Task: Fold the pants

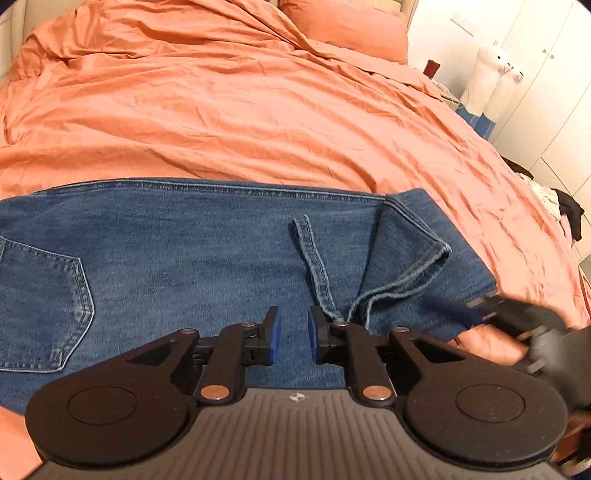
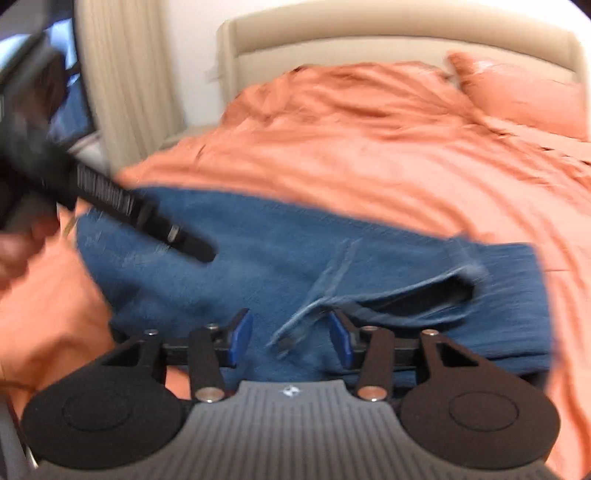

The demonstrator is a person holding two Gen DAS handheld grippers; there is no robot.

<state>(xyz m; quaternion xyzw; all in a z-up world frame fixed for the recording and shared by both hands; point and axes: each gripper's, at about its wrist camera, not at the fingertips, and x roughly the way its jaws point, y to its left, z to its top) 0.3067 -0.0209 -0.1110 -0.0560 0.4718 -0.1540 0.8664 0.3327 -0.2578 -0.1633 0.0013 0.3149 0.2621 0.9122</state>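
Blue jeans (image 1: 192,251) lie folded across the orange duvet (image 1: 221,110), with a back pocket (image 1: 40,302) at the left and the leg hems (image 1: 402,266) doubled back on top at the right. My left gripper (image 1: 294,339) hovers low over the denim, its blue pads a small gap apart with nothing pinched; a hem strip (image 1: 314,258) ends just right of it. In the blurred right wrist view, my right gripper (image 2: 291,338) stands open over the jeans (image 2: 240,258), a loose hem edge (image 2: 299,325) lying between its pads without being pressed. The left gripper (image 2: 199,251) shows there at upper left.
An orange pillow (image 1: 347,26) and a beige headboard (image 2: 388,40) are at the far end of the bed. White plush llamas (image 1: 487,81) stand by white cupboard doors (image 1: 546,110) on the right. Dark clothes (image 1: 569,214) lie past the bed's right edge.
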